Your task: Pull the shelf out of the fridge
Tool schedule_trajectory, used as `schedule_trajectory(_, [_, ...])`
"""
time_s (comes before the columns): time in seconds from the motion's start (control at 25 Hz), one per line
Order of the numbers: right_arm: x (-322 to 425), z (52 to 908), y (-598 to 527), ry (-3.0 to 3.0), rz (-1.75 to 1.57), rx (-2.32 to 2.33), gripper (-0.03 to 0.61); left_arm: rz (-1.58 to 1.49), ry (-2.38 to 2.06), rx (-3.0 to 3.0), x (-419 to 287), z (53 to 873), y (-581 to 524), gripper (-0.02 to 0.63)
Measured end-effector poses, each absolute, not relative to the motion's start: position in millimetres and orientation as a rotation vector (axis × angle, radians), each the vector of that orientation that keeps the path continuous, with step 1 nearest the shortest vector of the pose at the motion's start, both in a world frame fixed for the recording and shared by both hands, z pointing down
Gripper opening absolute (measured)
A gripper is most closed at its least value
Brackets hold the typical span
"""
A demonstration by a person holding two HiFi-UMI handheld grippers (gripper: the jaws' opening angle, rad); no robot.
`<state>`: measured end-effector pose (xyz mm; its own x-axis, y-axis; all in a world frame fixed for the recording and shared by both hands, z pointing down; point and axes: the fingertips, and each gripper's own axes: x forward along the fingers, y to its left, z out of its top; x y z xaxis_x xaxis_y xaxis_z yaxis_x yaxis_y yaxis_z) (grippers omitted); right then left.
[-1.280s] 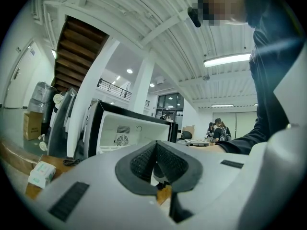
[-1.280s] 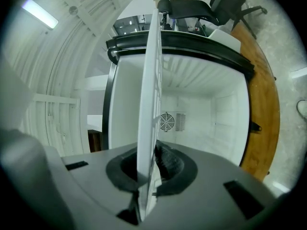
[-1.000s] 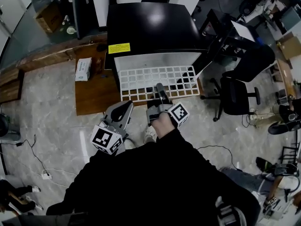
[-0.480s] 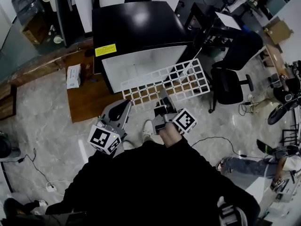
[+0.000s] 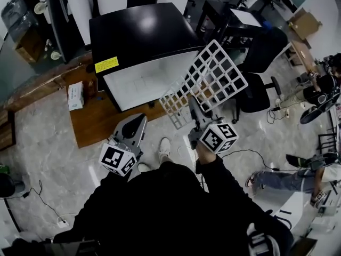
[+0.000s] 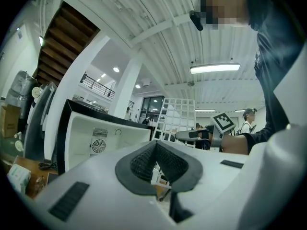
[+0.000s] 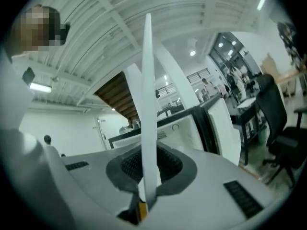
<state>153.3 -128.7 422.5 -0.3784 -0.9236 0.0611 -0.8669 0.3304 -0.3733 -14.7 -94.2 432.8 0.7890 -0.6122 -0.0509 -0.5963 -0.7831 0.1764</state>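
1. Head view: the right gripper [image 5: 193,104] has its jaws clamped on the near edge of the shelf [image 5: 210,79], which rises tilted toward 1 o'clock, clear of the fridge [image 5: 144,36].
2. The shelf is a flat white grid of square cells.
3. At 9 o'clock, the left gripper [image 5: 135,126] has its jaws together, empty.
4. At 11 o'clock stands the glossy black fridge with its white cavity.

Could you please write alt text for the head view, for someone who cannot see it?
Seen from above, the right gripper holds a white grid shelf by its edge, tilted and clear of the open black fridge. The left gripper hangs empty beside it, jaws together, over a grey floor.
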Motion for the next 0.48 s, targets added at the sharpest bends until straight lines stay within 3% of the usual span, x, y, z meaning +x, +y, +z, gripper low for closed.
schedule_trajectory(0.48, [164.1,312.6,-137.4,2.869,0.525,-2.035,0.029,-0.209,-0.971,2.826,-4.7,421.4,-109.6,0.006])
